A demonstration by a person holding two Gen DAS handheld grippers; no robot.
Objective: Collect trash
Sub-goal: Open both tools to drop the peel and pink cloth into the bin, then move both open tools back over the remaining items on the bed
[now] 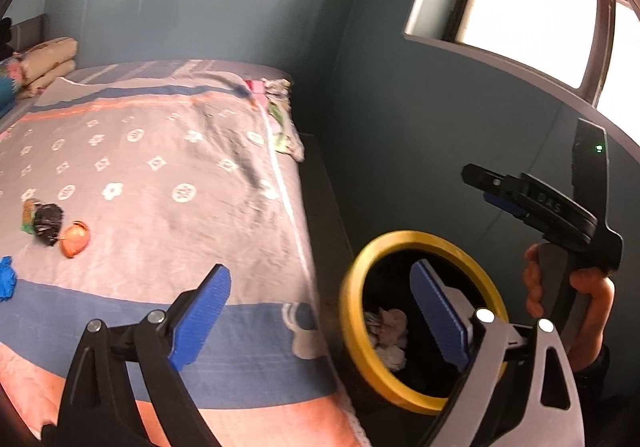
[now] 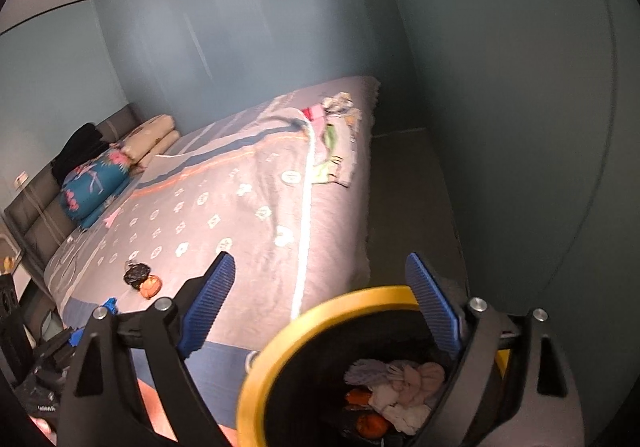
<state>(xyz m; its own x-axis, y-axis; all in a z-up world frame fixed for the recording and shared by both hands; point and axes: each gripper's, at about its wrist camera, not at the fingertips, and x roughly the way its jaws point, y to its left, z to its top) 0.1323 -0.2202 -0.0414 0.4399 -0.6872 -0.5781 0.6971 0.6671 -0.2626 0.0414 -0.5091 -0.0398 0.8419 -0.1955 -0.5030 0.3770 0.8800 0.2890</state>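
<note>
Both grippers stand with jaws wide and nothing between the pads: the left gripper [image 1: 320, 311] hangs over the near edge of the bed [image 1: 168, 167], the right gripper [image 2: 318, 307] over the bin [image 2: 256, 379], held in a hand [image 1: 576, 299]. The bin, black with a yellow rim, sits on the floor just beside the bed's corner and already contains crumpled tissue [image 2: 400, 379] and an orange scrap [image 2: 370, 425]. Trash not yet collected lies on the bed toward its left side: a black wad [image 1: 48, 223] touching an orange wad [image 1: 75, 238], a green wrapper [image 1: 29, 213] against the black wad, and a blue piece [image 1: 6, 279] nearer the edge. Risks: the black and orange wads touch, so a wide closure on one may push or drag the other; light crumpled items may slip from the ridged pads in transit and fall between bed and bin; the soft cover may be pinched along with an item. Limits of view: the blue piece is cut off at the frame edge in the left view and partly hidden behind the jaw in the right view; the bin's base and depth are hidden; the rim is blurred; the items at the bed's far corner [image 1: 280, 119] cannot be identified as trash or cloth.
</note>
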